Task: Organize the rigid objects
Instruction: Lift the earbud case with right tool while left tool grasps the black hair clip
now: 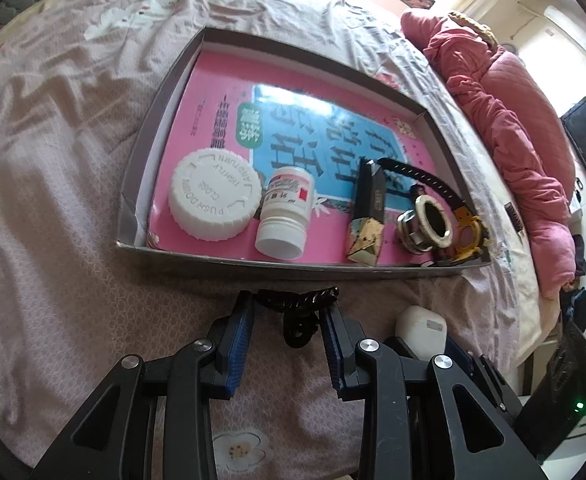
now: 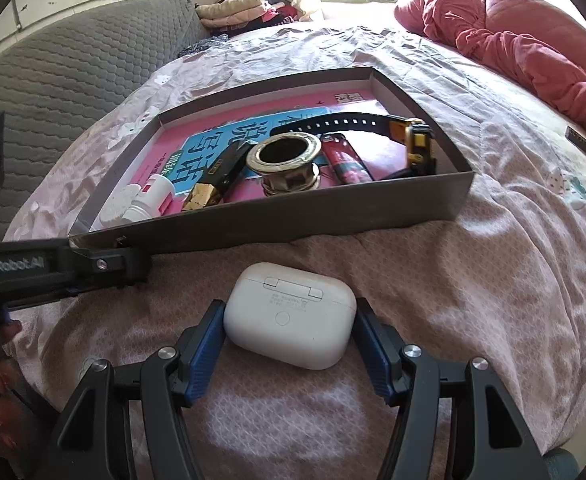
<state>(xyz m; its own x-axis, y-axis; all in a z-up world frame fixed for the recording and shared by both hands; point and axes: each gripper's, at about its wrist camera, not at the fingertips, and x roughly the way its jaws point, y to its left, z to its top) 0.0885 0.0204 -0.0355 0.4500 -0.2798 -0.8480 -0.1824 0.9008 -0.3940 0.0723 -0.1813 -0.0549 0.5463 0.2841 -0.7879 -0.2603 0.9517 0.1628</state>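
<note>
Nearest my left camera, the left tool (image 1: 289,306) is closed on a black chain (image 1: 299,300): both blue pads press its links at the tips, and a loop of it hangs between the fingers above the pink bedsheet (image 1: 73,200). Just past it lies the shallow grey box (image 1: 141,168), set on the bed and lined with a pink book (image 1: 221,92).

Inside the box, left to right along the near wall, I record: a large white cap (image 1: 215,196) lying flat; a small white bottle (image 1: 287,216) on its side, touching the cap; a black-and-gold box (image 1: 367,220) lying lengthwise; a metal ring fitting (image 1: 429,220); and a black-strapped watch (image 1: 467,232) with a yellow case in the right corner. From my right camera a red lighter (image 2: 345,160) lies between fitting and watch.

In the right view, the right tool (image 2: 289,320) brackets a white earbud case (image 2: 289,316) resting on the bedsheet in front of the box. Its left pad touches the case; the right pad stands at its edge, and I cannot tell whether it presses. A red quilt (image 2: 513,40) is bunched at the far right of the bed.
</note>
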